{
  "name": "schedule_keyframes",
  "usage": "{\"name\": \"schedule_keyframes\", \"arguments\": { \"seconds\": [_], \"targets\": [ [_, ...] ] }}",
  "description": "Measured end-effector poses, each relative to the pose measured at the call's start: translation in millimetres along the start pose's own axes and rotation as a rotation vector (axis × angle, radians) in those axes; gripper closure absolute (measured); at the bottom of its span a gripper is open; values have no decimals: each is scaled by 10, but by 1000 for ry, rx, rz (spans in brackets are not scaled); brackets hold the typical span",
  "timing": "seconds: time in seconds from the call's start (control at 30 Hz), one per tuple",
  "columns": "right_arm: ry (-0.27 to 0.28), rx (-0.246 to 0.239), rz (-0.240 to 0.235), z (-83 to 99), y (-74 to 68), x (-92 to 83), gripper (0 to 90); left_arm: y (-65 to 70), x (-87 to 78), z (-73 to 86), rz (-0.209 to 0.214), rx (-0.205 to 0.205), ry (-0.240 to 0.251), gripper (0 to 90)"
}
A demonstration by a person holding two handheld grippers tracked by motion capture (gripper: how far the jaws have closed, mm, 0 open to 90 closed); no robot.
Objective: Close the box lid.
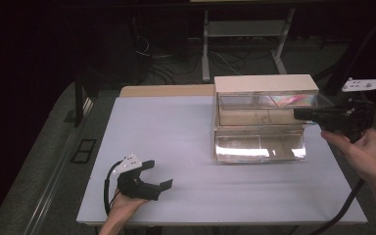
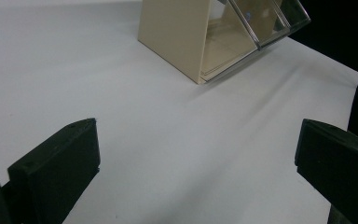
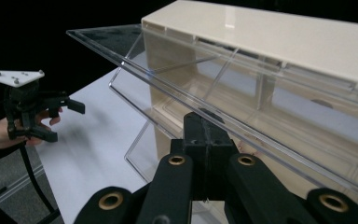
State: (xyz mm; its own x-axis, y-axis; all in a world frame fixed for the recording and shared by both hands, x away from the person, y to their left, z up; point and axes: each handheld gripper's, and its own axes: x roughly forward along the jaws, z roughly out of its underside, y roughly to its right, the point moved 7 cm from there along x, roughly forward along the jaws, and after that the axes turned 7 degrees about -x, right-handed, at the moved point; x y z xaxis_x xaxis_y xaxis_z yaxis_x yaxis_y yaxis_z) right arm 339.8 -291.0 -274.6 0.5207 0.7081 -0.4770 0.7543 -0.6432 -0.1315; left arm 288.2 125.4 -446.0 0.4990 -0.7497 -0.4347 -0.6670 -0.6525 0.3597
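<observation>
A beige two-tier organiser (image 1: 264,83) stands at the back right of the white table (image 1: 176,142). Its upper clear bin (image 1: 269,101) is tilted outward, and its lower clear bin (image 1: 259,147) is tilted out too. My right gripper (image 1: 297,113) is shut, with its tip at the right end of the upper bin. In the right gripper view the closed jaws (image 3: 206,122) sit just under the upper bin's (image 3: 242,93) clear front panel; contact is unclear. My left gripper (image 1: 159,175) rests open on the table at the front left, its jaws (image 2: 198,154) wide apart over bare table.
A wooden board edge (image 1: 166,91) shows behind the white surface. Beyond the table are metal desk legs (image 1: 205,44) and loose cables on the floor. The organiser's beige side (image 2: 175,37) faces the left gripper. From the right gripper view the left gripper (image 3: 60,120) is far off.
</observation>
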Motion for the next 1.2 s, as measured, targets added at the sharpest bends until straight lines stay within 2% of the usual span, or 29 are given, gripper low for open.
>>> {"name": "schedule_keyframes", "arguments": {
  "seconds": [0.67,1.0,1.2],
  "targets": [
    [-18,3,-14,257,-117,182,894,-8,-7,20,1,-1,-6,0],
    [-11,-6,-61,341,-315,245,893,1,-4,21,5,3,-4,0],
    [-21,-2,-76,473,-415,320,782,3,3,24,5,6,-10,0]
  ]
}}
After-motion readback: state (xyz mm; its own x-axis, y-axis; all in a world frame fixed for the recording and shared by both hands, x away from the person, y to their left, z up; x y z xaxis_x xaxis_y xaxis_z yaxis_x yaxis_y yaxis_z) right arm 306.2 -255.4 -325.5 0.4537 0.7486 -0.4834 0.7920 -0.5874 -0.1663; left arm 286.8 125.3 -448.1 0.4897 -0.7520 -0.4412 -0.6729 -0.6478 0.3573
